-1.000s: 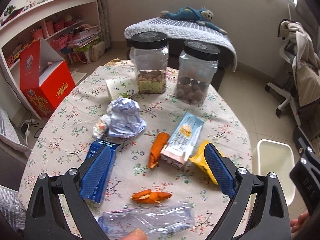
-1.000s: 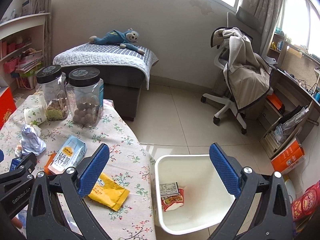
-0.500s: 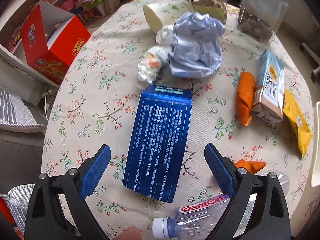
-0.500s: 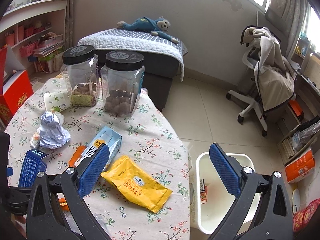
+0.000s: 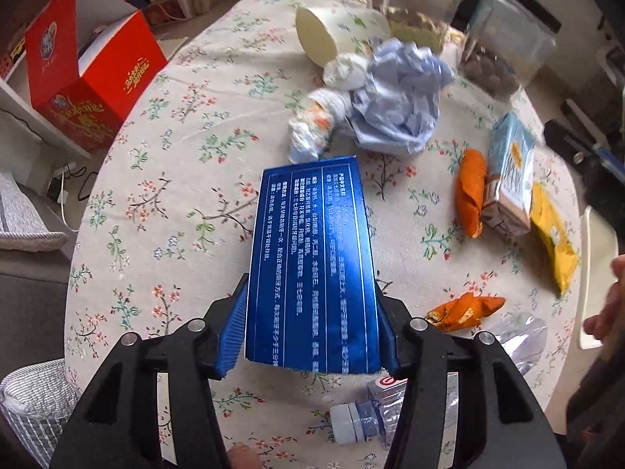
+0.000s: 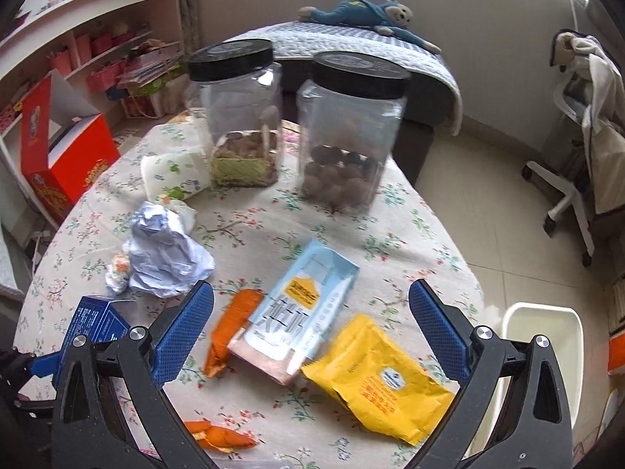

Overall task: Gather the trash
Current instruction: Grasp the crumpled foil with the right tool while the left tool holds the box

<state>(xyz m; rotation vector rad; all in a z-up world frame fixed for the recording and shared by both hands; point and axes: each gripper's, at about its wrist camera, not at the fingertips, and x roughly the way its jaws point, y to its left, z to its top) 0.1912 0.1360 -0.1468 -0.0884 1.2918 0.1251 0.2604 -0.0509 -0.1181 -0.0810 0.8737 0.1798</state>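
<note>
Blue box (image 5: pixel 312 262) clamped in L gripper (image 5: pixel 308 332), just closed, pointing steeply down

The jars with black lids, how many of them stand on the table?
2. The left jar stands at the far side of the table, and the right jar stands beside it. None seems hidden.

On the table (image 5: pixel 164 195), a box (image 5: pixel 312 262) is gripped at its near end between the pads of the left gripper (image 5: pixel 308 336). Beyond its far end lies crumpled paper (image 5: pixel 398 105), with a tipped cup (image 5: pixel 332 35) behind it. Right of the box are found a peel (image 5: pixel 470 195), a carton (image 5: pixel 508 179) and a packet (image 5: pixel 554 238), side by side. A bottle (image 5: pixel 375 414) lies nearest the camera. Two jars (image 6: pixel 347 133) stand at the far edge. A bin (image 6: pixel 547 336) sits on the floor, right of the table.
</note>
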